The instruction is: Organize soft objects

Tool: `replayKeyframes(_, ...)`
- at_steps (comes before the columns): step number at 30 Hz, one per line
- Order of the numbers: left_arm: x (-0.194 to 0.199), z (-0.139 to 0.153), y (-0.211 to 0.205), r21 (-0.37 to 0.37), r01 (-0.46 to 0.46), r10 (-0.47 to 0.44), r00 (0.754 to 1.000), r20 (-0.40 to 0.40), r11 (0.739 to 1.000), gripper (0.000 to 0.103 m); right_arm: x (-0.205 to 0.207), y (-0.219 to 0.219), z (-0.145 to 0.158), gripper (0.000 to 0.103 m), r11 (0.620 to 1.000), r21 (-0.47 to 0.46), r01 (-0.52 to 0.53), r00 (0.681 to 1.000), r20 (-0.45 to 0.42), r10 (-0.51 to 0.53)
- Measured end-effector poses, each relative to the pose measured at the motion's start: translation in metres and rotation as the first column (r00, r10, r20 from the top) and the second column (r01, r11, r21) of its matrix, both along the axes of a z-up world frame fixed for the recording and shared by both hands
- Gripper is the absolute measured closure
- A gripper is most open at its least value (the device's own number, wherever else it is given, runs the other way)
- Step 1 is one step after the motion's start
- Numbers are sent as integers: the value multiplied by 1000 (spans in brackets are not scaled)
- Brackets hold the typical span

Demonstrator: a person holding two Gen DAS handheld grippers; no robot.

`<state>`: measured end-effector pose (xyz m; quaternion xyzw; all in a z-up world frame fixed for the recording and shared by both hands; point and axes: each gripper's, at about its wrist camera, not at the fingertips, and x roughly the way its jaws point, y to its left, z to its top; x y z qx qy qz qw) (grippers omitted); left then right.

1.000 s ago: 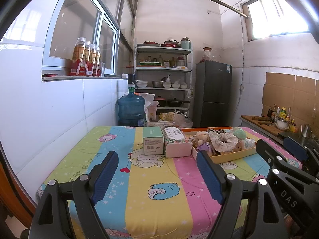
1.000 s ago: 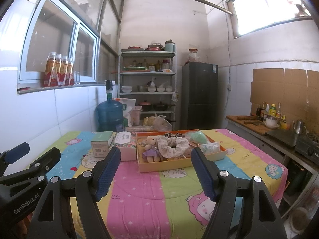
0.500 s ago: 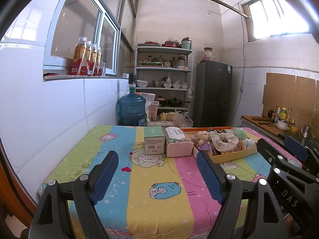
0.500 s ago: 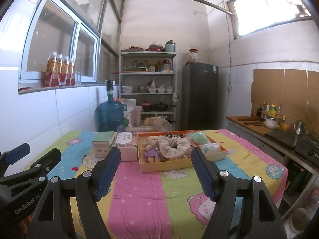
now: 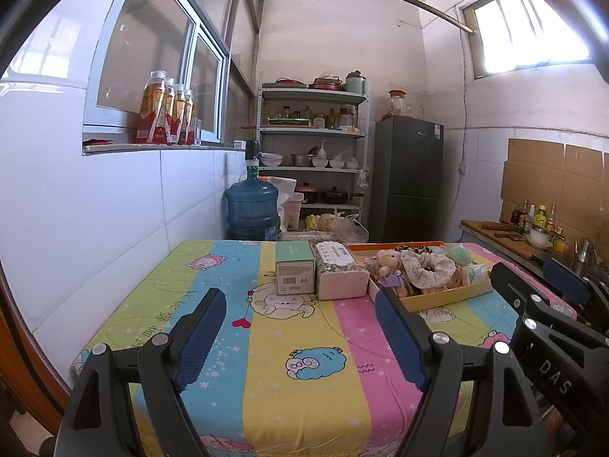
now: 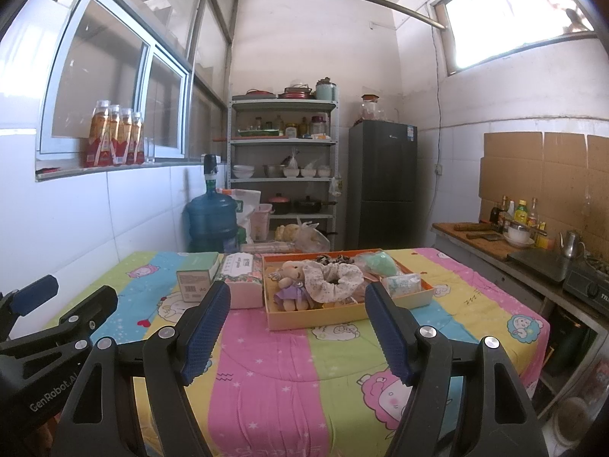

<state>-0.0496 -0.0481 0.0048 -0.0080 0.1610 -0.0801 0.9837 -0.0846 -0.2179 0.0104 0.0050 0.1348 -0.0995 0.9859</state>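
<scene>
Nearest me, my left gripper (image 5: 300,327) and right gripper (image 6: 297,323) both hang over the striped cloth (image 6: 266,373) with jaws wide and nothing between them. Further out, mid-table, sits the orange tray (image 6: 323,318) with the soft things heaped in it. The doll (image 6: 291,285) at its near left looks light and squashy; I'd pinch it round the body, not the limbs. Touching it on the right, the floral scrunchie (image 6: 335,276) should be limp and light, so I'd take one side of the ring. Far right, a green lump (image 6: 377,261), possibly a sponge, though it's hard to tell. Left of the tray stand two boxes (image 5: 316,272), stiff by comparison.
</scene>
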Motion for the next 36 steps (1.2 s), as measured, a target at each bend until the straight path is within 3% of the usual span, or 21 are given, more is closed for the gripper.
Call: replayKeyframes(36, -2, -6, 3, 3, -24, 24, 1000, -13, 1000, 23, -1, 6, 1, 28, 1000, -3, -7, 1000, 0, 7)
